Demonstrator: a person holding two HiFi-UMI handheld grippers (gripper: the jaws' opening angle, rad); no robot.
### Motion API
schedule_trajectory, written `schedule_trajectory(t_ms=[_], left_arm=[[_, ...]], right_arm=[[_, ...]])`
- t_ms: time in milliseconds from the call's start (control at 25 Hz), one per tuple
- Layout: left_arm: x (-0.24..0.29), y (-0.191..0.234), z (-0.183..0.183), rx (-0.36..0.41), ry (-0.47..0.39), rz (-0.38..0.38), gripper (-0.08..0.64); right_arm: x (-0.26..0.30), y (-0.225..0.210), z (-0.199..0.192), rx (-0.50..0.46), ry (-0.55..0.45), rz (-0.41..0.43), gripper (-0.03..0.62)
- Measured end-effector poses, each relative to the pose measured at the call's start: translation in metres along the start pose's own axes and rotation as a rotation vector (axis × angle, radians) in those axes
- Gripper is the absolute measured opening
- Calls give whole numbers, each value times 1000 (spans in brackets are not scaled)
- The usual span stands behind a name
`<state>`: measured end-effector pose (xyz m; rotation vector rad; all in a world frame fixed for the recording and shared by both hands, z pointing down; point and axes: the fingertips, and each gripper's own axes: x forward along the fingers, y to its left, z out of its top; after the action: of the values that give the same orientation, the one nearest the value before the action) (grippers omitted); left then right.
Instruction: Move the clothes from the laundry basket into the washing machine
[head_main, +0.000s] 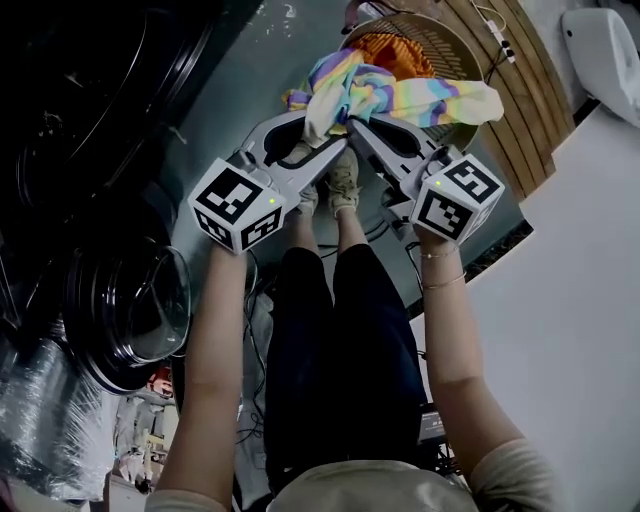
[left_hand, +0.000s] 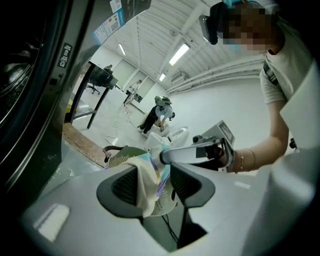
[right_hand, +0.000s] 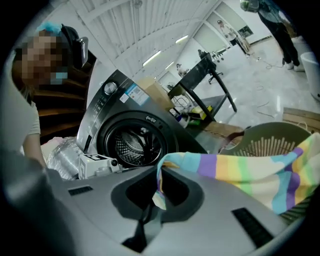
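While the washing machine (right_hand: 131, 144) stands open at the left, its blue sticker (right_hand: 131, 93) too small to read, the left gripper (head_main: 322, 135) has its fingers apart, with the striped cloth (head_main: 385, 92) loose between them. The right gripper (head_main: 358, 128) fingers are clamped on this cloth, near the laundry basket (head_main: 455, 40) at the far right, which holds orange clothes (head_main: 395, 50).

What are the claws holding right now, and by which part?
The right claw pinches the rainbow-striped cloth by a bunched edge. The left claw stands open, a fold of it hanging loose between its jaws.
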<state>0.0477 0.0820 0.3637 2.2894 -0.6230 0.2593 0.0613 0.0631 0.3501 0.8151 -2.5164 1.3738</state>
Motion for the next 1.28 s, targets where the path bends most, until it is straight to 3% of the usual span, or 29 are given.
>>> schedule_trajectory(t_ms=[240, 400, 560, 600, 640, 680, 840, 1040, 1280], left_arm=[[10, -3, -13, 132, 84, 8, 190], [17, 3, -9, 128, 33, 28, 190], [17, 9, -3, 174, -11, 67, 190], [17, 11, -3, 188, -12, 83, 173], [16, 12, -4, 192, -17, 98, 108], [15, 13, -4, 184, -26, 116, 67], [-1, 22, 0, 154, -73, 214, 52], [-46, 59, 11, 13, -173, 341, 49], [-106, 75, 47, -16, -321, 448, 49]], right_arm=[[11, 15, -1, 9, 63, 103, 18], [19, 26, 0, 17, 70, 141, 18], [22, 31, 6, 28, 50, 157, 18], [23, 31, 7, 32, 47, 160, 18], [25, 32, 7, 37, 43, 166, 18], [26, 33, 7, 40, 39, 173, 18], [30, 39, 8, 9, 22, 182, 20], [27, 38, 6, 27, -19, 160, 20], [34, 40, -14, 67, -14, 120, 20]])
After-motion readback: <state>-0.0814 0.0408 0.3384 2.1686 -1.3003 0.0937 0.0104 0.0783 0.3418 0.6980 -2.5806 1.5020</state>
